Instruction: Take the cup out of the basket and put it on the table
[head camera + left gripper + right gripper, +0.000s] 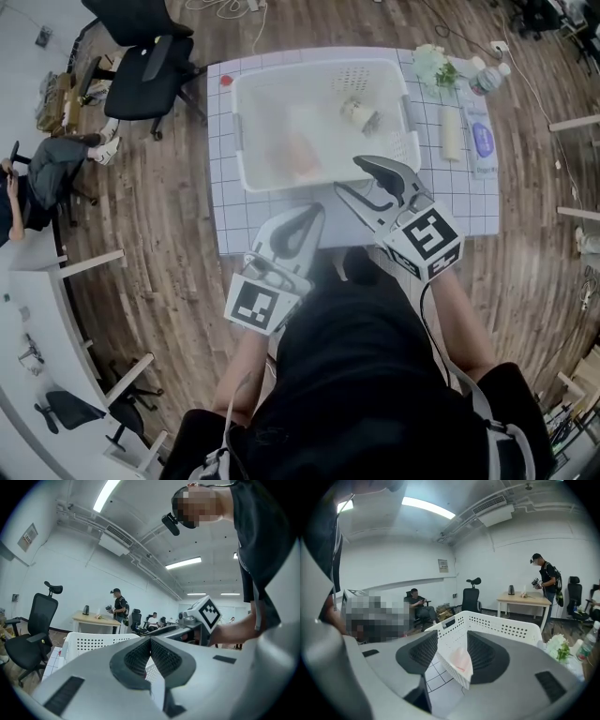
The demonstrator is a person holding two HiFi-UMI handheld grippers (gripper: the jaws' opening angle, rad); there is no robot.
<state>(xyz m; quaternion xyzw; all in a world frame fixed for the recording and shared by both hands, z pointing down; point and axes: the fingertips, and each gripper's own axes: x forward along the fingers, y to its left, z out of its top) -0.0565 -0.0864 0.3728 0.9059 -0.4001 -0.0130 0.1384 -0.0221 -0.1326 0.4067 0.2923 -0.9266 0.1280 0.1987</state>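
Our right gripper, jaws apart and empty, hangs at the near rim of the basket. The left gripper, jaws together, sits at its 7 o'clock. The pink cup lies inside, at 11 o'clock of the open jaws. We should clear the wall, then straddle the cup squarely. A small jar shares the basket at 1 o'clock. Flowers and a bottle stand on the table beyond.

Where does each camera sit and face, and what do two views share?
Head view: on the person's head, steeply down on basket and table; left gripper, right gripper, forearms, torso show.
Left gripper view: on that gripper, level along its shut jaws toward the basket; right forearm shows.
Right gripper view: on that gripper, slightly down between open jaws at the basket's corner; torso at left.
Both gripper views share basket and standing person.
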